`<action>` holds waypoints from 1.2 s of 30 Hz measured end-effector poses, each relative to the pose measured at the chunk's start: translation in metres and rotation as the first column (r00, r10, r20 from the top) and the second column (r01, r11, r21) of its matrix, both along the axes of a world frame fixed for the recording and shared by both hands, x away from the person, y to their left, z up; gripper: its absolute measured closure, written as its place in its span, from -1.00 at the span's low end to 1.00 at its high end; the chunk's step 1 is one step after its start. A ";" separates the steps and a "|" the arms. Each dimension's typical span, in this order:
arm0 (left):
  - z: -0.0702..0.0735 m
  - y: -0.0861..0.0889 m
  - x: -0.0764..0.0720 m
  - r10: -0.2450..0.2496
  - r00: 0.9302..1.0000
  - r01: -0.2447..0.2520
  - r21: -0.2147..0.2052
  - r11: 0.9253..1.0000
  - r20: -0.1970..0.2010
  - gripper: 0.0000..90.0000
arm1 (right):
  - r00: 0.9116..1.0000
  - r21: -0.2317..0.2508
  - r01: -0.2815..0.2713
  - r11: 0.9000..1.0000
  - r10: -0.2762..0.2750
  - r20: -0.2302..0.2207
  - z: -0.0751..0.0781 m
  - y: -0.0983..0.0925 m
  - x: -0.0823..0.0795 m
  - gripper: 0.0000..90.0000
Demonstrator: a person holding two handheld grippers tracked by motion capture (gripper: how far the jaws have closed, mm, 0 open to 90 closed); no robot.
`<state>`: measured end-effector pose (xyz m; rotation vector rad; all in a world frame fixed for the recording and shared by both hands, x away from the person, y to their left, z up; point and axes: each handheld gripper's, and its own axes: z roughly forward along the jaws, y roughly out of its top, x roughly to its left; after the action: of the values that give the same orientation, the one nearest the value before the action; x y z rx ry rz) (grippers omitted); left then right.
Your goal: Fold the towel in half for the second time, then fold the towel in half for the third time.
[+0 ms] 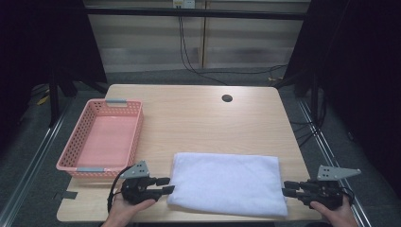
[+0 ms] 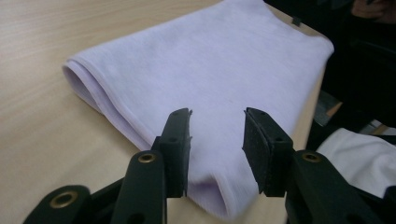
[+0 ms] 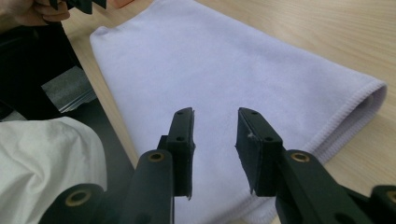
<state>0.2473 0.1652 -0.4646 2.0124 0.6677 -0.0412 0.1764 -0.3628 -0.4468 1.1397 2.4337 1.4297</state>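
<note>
A folded white towel [image 1: 226, 182] lies flat on the wooden table near its front edge. My left gripper [image 1: 166, 185] sits at the towel's left end, open, its jaws hovering over the near left corner of the towel [image 2: 205, 74]. My right gripper [image 1: 285, 187] is at the towel's right end, also open, with the towel [image 3: 224, 70] stretching away between and beyond its jaws. Neither gripper holds the cloth. In the right gripper view, the other hand and its gripper [image 3: 77, 4] appear at the top left.
A pink plastic basket [image 1: 80, 142] stands on the table's left side with nothing in it. A round cable hole [image 1: 227, 98] is near the table's far edge. A white sleeve [image 3: 42, 163] shows below the table edge. Dark curtains flank the table.
</note>
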 end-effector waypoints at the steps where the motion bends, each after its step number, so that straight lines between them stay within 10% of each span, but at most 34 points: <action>1: 0.000 -0.005 0.006 -0.006 1.000 0.006 0.007 1.000 0.007 0.36 | 1.000 -0.016 0.010 1.000 -0.010 0.005 -0.001 0.003 0.002 0.46; 13: -0.031 -0.042 0.061 0.002 1.000 0.003 0.185 0.983 -0.023 0.50 | 0.985 -0.192 0.095 0.977 -0.120 -0.126 -0.040 0.043 0.057 0.19; 26: -0.024 -0.059 0.076 0.025 1.000 -0.023 0.153 0.988 -0.013 0.35 | 0.977 -0.171 0.174 0.970 -0.192 -0.092 -0.044 0.035 0.096 -0.02; 36: -0.018 -0.053 0.095 0.094 0.996 -0.092 0.136 0.986 -0.005 0.21 | 0.997 -0.098 0.001 0.995 -0.009 -0.078 -0.027 0.104 0.065 -0.11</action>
<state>0.3418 0.1126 -0.4827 2.1093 0.7894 0.0493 0.2411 -0.2584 -0.4741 1.2012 2.5203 1.2723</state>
